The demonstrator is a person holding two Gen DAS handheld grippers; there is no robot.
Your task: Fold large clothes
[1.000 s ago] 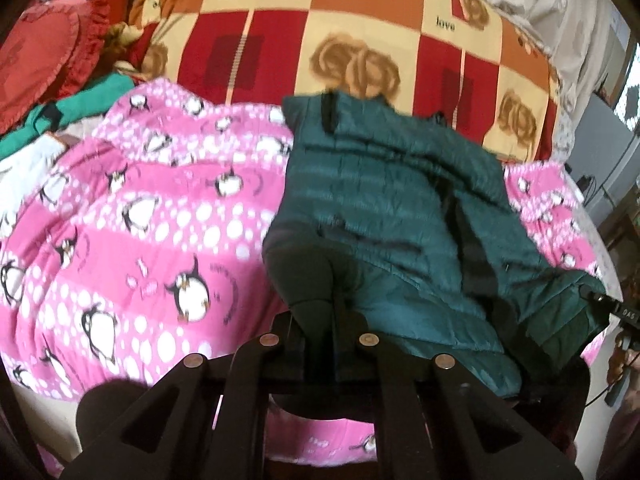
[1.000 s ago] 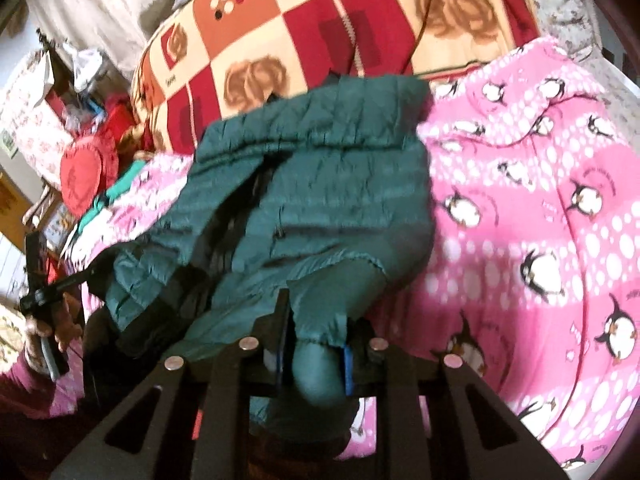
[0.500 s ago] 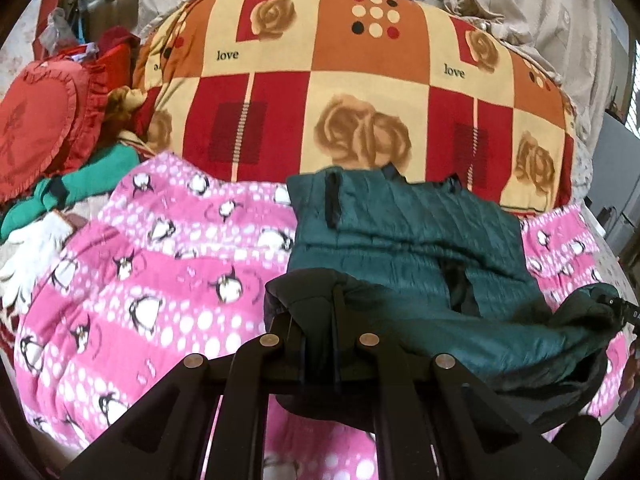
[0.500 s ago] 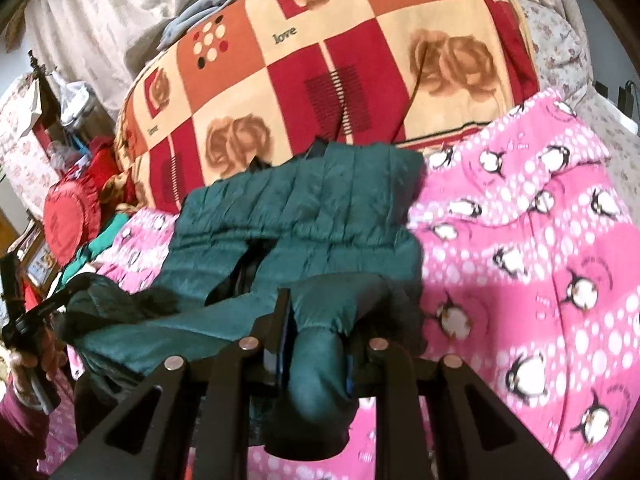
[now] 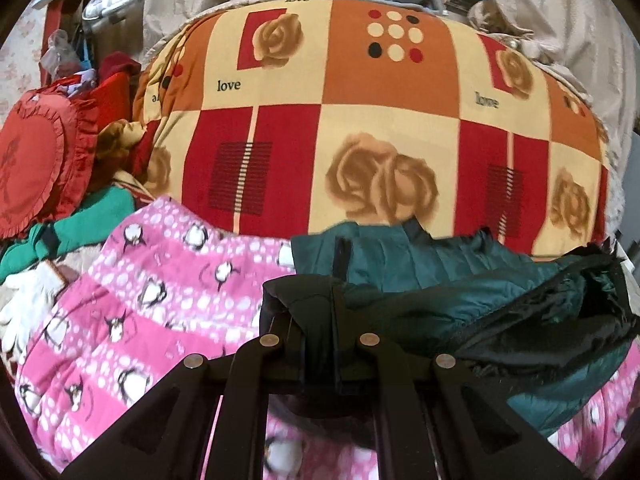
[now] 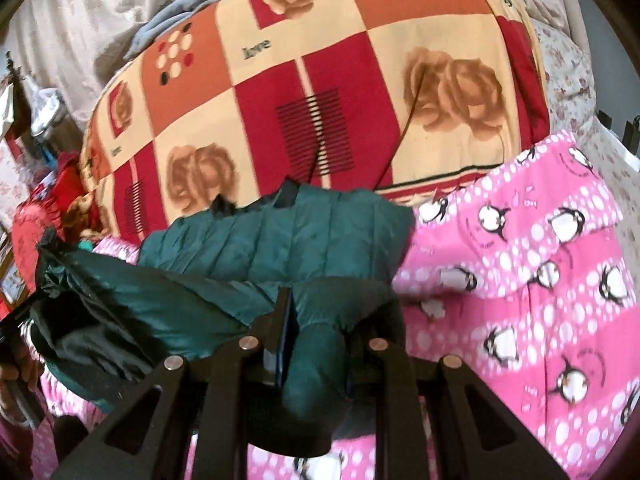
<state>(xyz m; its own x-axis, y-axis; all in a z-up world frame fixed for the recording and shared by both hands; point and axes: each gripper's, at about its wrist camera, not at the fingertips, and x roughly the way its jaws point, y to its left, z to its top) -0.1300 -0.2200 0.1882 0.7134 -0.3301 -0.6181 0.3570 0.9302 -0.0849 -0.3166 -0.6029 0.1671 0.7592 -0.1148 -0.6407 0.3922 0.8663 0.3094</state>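
You've got the green puffer jacket [image 5: 420, 264] pinched at both near corners; left gripper [image 5: 335, 344] has its fingers fully closed on a dark fold of hem/lining, right gripper [image 6: 316, 344] is clamped on a thick wad of quilted fabric, so its fingers sit a bit apart w/ the padding bulging between them. Holding two corners like this makes sense: the bottom edge lifts as one line, so it can go over the top half w/o twisting; that's my read of the step, a bottom-to-collar fold about midway. The jacket's far half lies flat on the pink penguin blanket [image 5: 160, 304], collar end up against the big checked quilt [image 5: 360, 120]; the near half is raised and sags between your hands, black lining showing on the side toward the other hand in each wrist view. Watch that sag; slippery shell could bunch rather than lie flat.

Writing: "love" reads clearly on the quilt in the left view, twice, plus a partly hidden one at its left edge; same word blurred in the right view. Red round cushion [image 5: 36, 168] has a stitched motif, too blurred to read. No brand tag visible on the jacket.
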